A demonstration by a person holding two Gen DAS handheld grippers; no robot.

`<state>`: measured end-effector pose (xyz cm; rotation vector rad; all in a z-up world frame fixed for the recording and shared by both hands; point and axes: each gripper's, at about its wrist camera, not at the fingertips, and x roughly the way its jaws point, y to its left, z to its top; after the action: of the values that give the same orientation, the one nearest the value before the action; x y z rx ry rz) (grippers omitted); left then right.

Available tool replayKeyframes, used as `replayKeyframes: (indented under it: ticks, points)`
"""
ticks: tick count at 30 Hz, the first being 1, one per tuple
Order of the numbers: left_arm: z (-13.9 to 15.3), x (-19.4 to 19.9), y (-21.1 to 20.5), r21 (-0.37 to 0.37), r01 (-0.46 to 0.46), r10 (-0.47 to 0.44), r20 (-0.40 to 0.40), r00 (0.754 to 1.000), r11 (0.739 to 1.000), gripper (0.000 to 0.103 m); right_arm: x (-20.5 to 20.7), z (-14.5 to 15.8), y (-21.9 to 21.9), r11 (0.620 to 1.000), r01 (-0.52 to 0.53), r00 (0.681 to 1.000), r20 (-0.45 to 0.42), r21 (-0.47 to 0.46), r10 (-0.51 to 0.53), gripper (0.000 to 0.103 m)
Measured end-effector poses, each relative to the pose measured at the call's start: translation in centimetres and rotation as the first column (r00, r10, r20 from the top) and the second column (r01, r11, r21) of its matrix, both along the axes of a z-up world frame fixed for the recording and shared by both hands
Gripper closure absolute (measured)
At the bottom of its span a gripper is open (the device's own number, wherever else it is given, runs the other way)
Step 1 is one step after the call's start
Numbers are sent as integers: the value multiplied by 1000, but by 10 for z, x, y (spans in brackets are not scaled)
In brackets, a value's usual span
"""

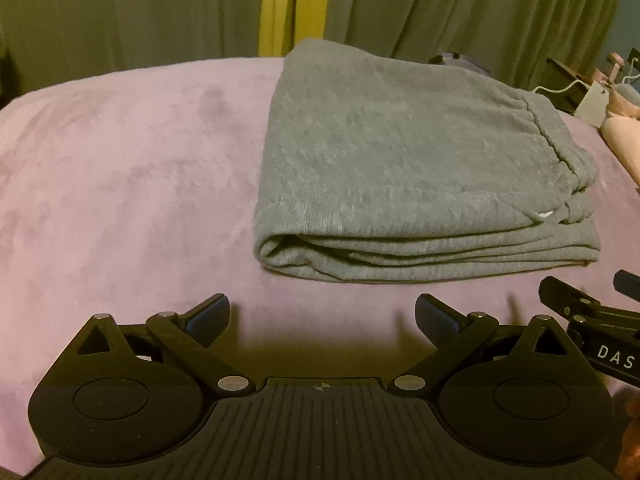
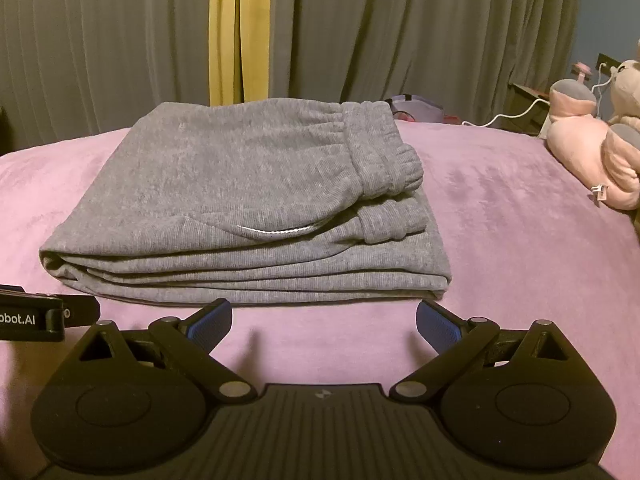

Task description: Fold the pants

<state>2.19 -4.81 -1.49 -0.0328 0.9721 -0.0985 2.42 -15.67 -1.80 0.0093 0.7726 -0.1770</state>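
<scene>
Grey pants (image 2: 240, 200) lie folded in a stack on the bed (image 2: 520, 240); left hand-held gripper (image 1: 322, 316) and right hand-held gripper (image 2: 324, 320) released just before it—judged finished, back off without snagging.
</scene>
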Motion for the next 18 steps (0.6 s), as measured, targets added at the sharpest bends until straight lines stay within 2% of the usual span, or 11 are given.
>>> replayKeyframes:
  ticks: [9,12,18]
  points:
    - [-1,4,-2,11,13,-13,-1,1000,1000,1,1,2,-4,999,-32,999,1,-20,32,4]
    - [-2,6,-1,17,28,-29,10,1000,999,1,4,6,-7,999,-37,999,7,-1,37,4]
    - [-5,11,1,18,47,-48,13,999,999,1,15,-2,-17,1000,-1,1000,-30,13,1,4]
